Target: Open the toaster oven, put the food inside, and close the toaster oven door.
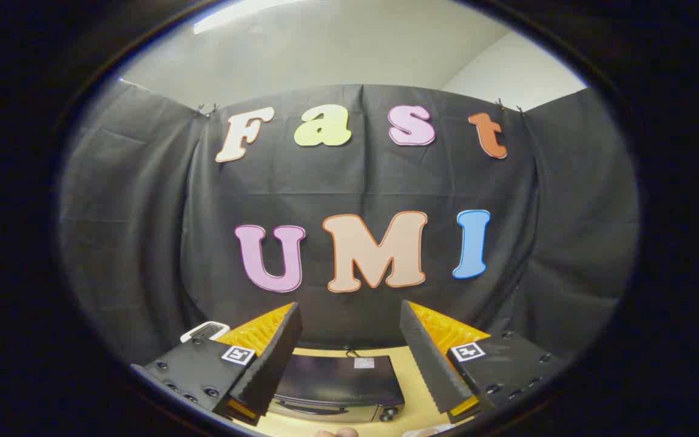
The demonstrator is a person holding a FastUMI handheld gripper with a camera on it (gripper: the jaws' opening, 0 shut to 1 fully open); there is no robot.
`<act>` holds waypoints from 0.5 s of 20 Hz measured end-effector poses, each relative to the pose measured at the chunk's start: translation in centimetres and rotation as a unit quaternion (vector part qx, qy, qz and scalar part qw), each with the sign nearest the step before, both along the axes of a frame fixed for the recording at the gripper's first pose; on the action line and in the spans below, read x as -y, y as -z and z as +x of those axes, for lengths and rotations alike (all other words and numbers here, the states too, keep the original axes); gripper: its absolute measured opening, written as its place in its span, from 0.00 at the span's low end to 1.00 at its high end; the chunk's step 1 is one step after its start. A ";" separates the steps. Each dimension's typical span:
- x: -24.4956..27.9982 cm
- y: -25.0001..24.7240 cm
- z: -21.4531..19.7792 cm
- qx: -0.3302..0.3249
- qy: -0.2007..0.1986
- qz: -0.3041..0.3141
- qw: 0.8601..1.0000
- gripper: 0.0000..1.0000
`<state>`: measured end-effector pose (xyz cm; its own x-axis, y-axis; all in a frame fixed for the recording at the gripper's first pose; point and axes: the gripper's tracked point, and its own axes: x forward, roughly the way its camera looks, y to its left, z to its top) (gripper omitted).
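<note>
Two fingers of gripper [349, 358] spread wide apart, pinching nothing, black toaster oven [338, 381] low between and beyond them on tan counter [416, 379], door shut, white object [205, 331] beside one finger.

The scene is seen from a fisheye camera carried on the gripper [349, 358], looking forward along its two fingers [267, 364], which are spread apart with nothing between them. The camera is held high and tipped slightly downward (the toaster oven [337, 382] is seen from above, on the table [413, 379]), facing the booth's cloth wall [143, 243], not close to it.
</note>
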<state>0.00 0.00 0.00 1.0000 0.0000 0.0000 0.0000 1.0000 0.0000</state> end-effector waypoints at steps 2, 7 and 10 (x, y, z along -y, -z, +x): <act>-0.3 0.2 -0.2 -0.003 -0.002 0.001 1.000 1.00; -0.9 0.6 -0.4 -0.006 -0.007 0.009 1.000 1.00; -1.2 0.4 -0.5 -0.004 -0.010 0.006 1.000 1.00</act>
